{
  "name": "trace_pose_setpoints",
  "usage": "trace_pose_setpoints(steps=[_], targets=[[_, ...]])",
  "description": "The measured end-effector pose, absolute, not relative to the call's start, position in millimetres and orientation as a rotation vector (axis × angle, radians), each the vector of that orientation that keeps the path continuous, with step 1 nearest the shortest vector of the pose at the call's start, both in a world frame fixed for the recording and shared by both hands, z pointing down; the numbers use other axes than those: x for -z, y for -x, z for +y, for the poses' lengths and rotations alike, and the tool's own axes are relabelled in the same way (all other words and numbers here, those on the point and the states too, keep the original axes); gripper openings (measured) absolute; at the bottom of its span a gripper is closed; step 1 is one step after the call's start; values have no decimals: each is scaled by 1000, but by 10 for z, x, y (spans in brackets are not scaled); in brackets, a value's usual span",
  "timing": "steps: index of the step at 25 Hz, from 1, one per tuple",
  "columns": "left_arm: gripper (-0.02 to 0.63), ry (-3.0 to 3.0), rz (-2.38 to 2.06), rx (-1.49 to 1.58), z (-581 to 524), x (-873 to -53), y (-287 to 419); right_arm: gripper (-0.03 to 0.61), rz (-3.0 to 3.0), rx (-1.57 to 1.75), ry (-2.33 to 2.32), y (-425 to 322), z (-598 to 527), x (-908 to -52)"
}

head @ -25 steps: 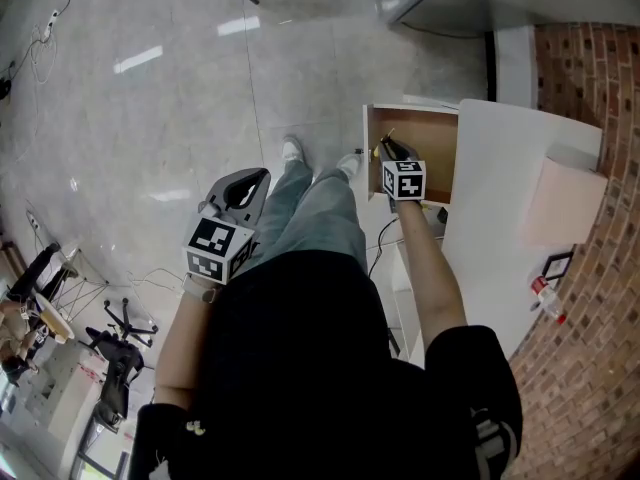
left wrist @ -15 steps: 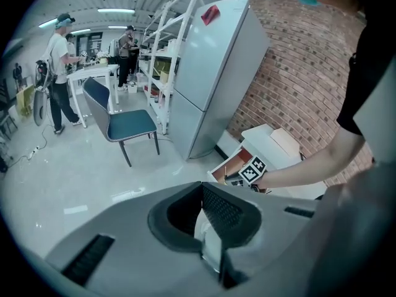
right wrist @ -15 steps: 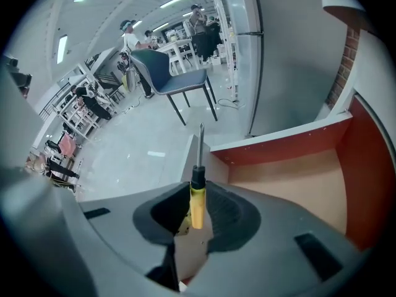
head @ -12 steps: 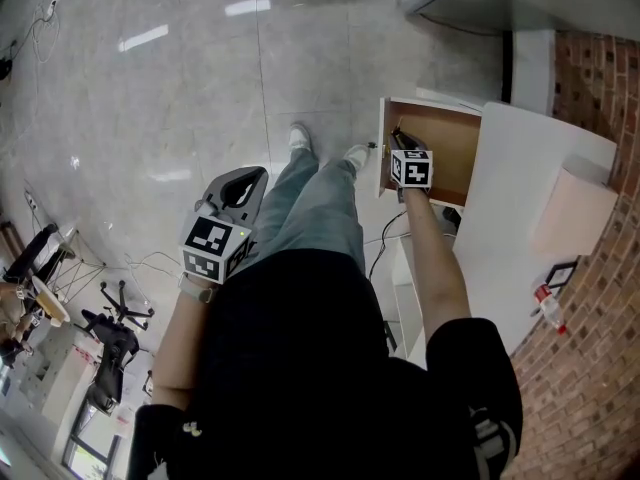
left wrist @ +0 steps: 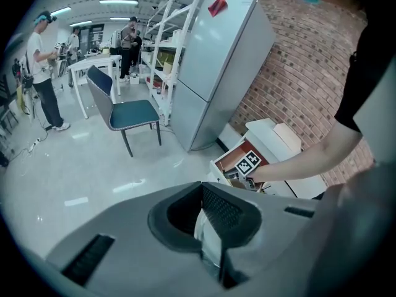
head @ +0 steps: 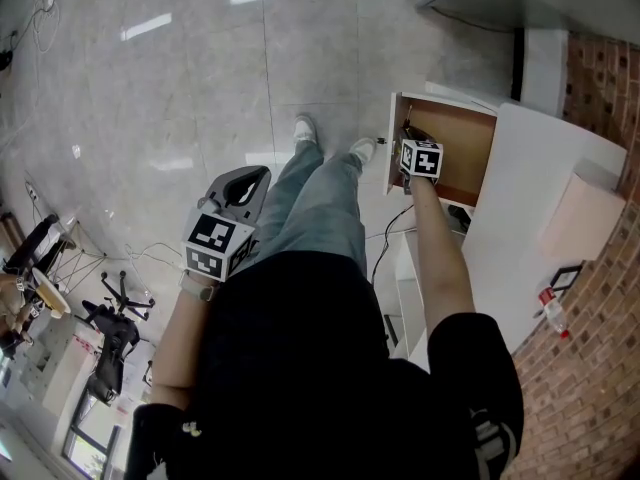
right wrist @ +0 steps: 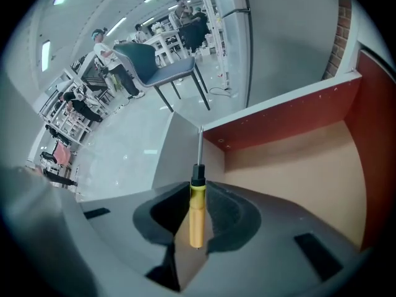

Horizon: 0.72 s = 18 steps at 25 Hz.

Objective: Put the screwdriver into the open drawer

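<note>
Tiled floor is seen beside the open drawer; over it the screwdriver is clenched by the right gripper, unreleased; the left gripper is closed, empty.

Quick tally here: two claws, so one left claw and one right claw, just one yellow-handled screwdriver, one open drawer, one blue chair, one tall grey fridge, one white table
</note>
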State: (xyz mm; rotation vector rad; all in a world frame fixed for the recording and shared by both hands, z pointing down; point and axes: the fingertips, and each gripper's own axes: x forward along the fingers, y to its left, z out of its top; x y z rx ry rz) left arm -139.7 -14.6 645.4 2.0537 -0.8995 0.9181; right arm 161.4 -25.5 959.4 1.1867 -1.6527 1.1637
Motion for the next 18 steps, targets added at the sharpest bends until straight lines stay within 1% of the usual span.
trace_pose_setpoints(steps=[8, 18], targets=[[5, -2025, -928, -927, -134, -6539, 1508, 87, -1622, -1173, -1168, -1645, -219, -9821], [5, -2005, -908, -934, -48, -6597, 1462, 89, -1568, -1234, -1192, -1737, -205, -9979]])
